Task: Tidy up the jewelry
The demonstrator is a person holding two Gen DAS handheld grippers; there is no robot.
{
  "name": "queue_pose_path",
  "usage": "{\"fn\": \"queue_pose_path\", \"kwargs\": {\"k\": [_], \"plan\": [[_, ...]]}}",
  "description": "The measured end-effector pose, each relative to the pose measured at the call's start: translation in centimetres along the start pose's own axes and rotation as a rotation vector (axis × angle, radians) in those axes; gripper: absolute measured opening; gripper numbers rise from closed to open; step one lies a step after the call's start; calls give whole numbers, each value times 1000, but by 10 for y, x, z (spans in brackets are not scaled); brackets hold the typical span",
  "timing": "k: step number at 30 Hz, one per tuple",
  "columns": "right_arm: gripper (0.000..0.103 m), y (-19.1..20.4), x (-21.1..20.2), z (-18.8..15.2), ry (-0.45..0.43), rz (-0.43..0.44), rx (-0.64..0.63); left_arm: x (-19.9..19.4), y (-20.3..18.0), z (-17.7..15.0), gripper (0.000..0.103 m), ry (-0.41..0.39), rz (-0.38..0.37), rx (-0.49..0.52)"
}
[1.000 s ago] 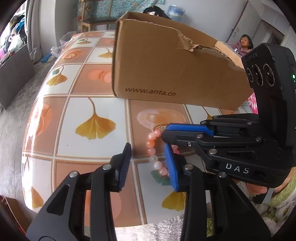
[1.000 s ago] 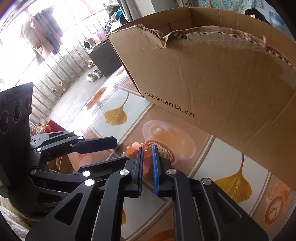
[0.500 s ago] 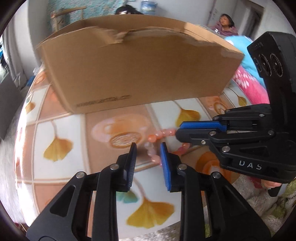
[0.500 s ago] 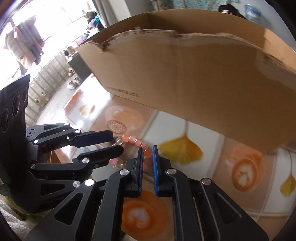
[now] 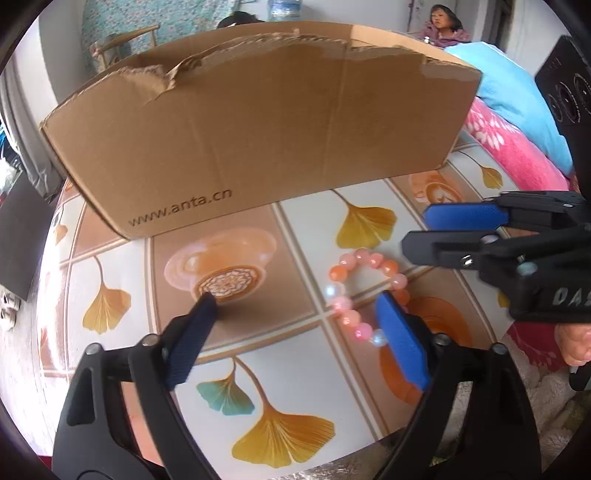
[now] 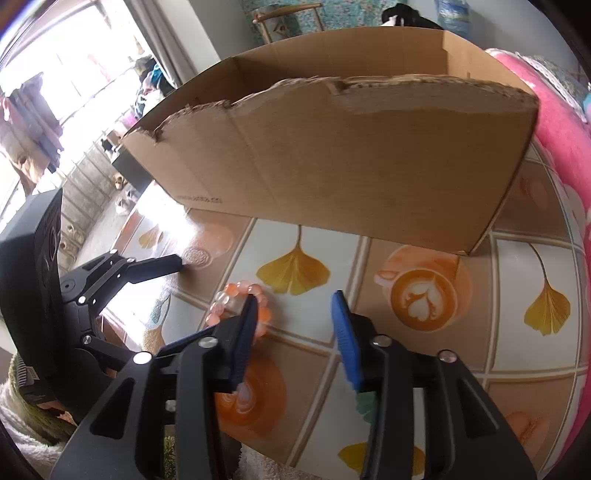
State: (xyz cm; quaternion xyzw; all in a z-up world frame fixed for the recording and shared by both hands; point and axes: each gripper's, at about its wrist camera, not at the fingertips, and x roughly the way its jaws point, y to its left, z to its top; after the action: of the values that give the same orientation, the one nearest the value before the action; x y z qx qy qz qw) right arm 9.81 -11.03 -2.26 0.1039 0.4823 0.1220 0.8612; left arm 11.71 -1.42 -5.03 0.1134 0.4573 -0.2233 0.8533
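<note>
A pink and orange bead bracelet [image 5: 360, 291] lies flat on the patterned table; it also shows in the right wrist view [image 6: 238, 295]. My left gripper [image 5: 295, 314] is open and empty, its right finger just beside the bracelet. My right gripper [image 6: 295, 317] is open and empty, its left finger partly covering the bracelet. In the left wrist view the right gripper [image 5: 436, 229] reaches in from the right, just beyond the bracelet. An open cardboard box [image 5: 258, 140] printed www.anta.cn stands behind the bracelet; its inside is hidden.
The table [image 5: 122, 266] has a tile cloth with ginkgo leaves and coffee cups. Its near edge is close below the grippers. Pink and blue blankets [image 5: 509, 140] lie at the right. A person [image 5: 443, 26] sits far behind the box.
Both grippers have opened. The right gripper let go of the bracelet, which now lies flat on the table. Both cameras have swung to face the box squarely.
</note>
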Motion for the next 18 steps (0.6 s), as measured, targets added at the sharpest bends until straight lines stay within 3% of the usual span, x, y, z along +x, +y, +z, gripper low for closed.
{"fn": "queue_pose_path", "kwargs": {"k": [4, 6, 18], "plan": [[62, -13, 1, -2, -10, 1, 43, 0, 3, -2, 92, -6, 18, -14], [64, -14, 5, -1, -2, 8, 60, 0, 2, -3, 95, -11, 28, -18], [88, -28, 4, -4, -19, 95, 125, 2, -3, -5, 95, -34, 36, -24]]}}
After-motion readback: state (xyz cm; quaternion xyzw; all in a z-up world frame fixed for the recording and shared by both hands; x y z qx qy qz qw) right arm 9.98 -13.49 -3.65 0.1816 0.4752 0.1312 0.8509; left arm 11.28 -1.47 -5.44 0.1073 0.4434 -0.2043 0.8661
